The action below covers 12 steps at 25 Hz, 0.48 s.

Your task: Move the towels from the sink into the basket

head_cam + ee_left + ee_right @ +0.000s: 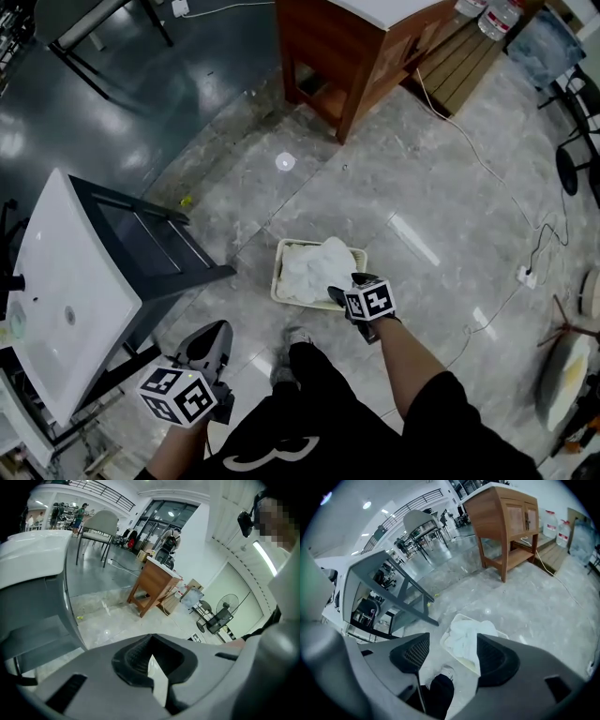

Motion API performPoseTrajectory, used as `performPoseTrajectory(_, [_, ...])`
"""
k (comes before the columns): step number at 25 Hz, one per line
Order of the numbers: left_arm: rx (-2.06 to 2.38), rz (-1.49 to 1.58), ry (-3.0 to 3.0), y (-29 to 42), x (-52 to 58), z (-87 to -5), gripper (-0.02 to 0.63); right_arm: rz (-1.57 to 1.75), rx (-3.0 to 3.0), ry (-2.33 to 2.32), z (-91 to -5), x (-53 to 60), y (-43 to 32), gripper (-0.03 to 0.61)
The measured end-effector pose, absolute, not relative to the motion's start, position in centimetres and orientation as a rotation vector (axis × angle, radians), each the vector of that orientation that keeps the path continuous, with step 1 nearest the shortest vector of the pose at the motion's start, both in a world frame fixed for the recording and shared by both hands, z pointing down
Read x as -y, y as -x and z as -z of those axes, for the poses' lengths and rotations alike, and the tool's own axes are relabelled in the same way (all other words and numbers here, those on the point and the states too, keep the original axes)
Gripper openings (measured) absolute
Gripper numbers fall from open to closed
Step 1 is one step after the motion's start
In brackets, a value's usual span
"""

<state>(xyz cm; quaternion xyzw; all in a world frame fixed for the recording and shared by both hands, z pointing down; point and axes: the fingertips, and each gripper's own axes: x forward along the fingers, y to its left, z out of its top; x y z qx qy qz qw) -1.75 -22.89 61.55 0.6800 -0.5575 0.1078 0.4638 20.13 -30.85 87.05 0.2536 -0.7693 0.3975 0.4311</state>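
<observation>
White towels [317, 266] lie heaped in a cream basket [278, 275] on the marble floor. My right gripper [339, 297] hangs over the basket's near right edge, open, with nothing pressed between its pads. In the right gripper view the towels [465, 637] and the basket rim [443, 642] show between the spread jaws of that gripper [449, 660]. The white sink [56, 281] on its dark stand is at the left; no towel shows in its basin. My left gripper [212, 343] is low beside the stand, shut and empty. In its own view the gripper [152, 667] has the sink [33, 557] at its left.
A wooden cabinet [361, 47] stands beyond the basket. A white cable [487, 169] runs across the floor to a power strip [525, 275] at the right. The person's shoe [292, 339] is just in front of the basket. Black chairs [574, 159] stand at the far right.
</observation>
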Motion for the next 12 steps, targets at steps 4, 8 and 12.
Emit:
performPoseTrajectory(4, [1.282,-0.319,-1.749,-0.2,22.7,-60.9,0.006,-1.034,1.914,-0.66,-86.5,30.1,-21.3,0.295])
performPoseTrajectory(8, [1.246,-0.327,-1.793,-0.9,22.7,-59.6,0.006,-1.075,1.988,-0.642,-83.1,29.0,-20.8,0.293])
performPoseTrajectory(12, [1.216,-0.321,-1.842,-2.0,22.6,-57.7,0.006,-1.042,2.147,-0.611,-76.1,28.5,-19.9,0.29])
